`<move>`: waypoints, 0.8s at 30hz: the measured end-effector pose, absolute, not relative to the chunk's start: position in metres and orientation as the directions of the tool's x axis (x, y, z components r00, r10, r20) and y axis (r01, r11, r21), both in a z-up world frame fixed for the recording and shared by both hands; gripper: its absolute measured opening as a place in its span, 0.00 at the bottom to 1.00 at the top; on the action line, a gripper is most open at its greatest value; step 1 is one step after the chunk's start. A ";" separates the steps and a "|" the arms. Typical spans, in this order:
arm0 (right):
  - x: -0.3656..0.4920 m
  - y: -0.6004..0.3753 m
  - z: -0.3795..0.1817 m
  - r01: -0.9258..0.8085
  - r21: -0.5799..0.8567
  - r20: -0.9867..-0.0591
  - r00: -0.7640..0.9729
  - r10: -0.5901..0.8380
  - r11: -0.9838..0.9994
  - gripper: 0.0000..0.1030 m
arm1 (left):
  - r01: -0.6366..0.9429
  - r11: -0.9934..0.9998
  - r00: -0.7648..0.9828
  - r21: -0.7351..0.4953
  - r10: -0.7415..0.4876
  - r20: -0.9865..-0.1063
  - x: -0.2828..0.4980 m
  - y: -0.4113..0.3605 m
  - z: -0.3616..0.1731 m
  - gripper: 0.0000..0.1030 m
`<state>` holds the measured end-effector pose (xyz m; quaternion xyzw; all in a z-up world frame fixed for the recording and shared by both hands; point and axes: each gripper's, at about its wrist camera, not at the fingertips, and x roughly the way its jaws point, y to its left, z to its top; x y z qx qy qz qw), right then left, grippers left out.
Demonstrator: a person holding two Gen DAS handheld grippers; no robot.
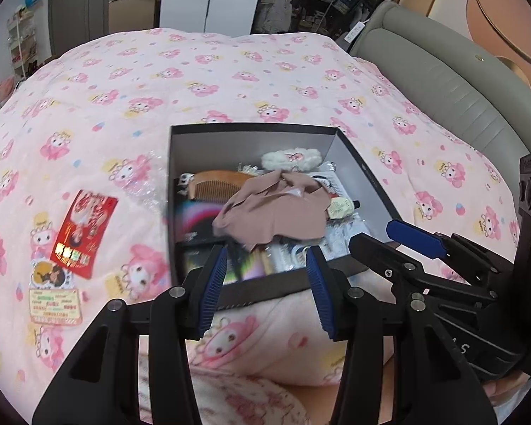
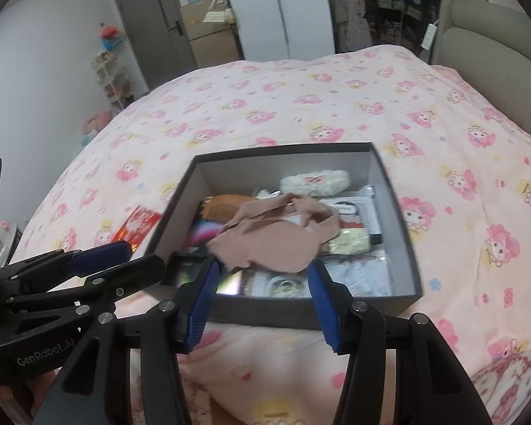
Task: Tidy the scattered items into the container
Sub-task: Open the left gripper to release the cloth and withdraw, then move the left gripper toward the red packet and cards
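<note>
Bedding with a pink cartoon print (image 1: 230,81) covers the bed on which a dark open box (image 1: 366,173) sits, grey on its inner walls. Contents inside the box: a crumpled tan cloth (image 1: 272,212) lying on top at the middle, a wooden comb (image 1: 216,182) toward the left wall, a white fluffy item (image 1: 292,159) against the far wall, a small pale yellow bottle (image 1: 341,207) to the right, and flat packets along the near edge, blurred. Outside the box, on the bedding to its left, a red packet (image 1: 85,228) lies flat, with a card bearing a printed label (image 1: 55,297) just beside and nearer the camera; a patch of clear bubble wrap (image 1: 148,180) lies next to the box's left wall. Left gripper (image 1: 265,283) hovers above the near edge of the box, jaws parted to a moderate gap, nothing between the blue pads. Right gripper (image 2: 263,297) likewise stands over the near edge, jaws moderately apart and empty. The two tools sit side by side, each visible at the edge of the other's view. A grey padded headboard (image 1: 442,78) borders the bed at the right
</note>
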<state>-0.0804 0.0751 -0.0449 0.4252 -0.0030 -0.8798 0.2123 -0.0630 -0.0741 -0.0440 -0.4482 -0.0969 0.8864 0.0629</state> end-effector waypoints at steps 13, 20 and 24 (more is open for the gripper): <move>-0.054 0.005 -0.030 0.479 0.153 -0.745 -0.519 -0.419 -0.864 0.47 | 0.060 -0.969 -0.601 -0.238 0.156 -0.784 -0.022 -0.140 -0.037 0.46; -0.043 -0.035 -0.032 0.531 0.121 -0.761 -0.493 -0.422 -0.838 0.47 | 0.115 -0.959 -0.602 -0.258 0.140 -0.786 -0.006 -0.177 -0.047 0.46; -0.039 -0.054 -0.038 0.555 0.108 -0.777 -0.471 -0.418 -0.825 0.47 | 0.139 -0.954 -0.596 -0.267 0.135 -0.792 0.001 -0.193 -0.056 0.46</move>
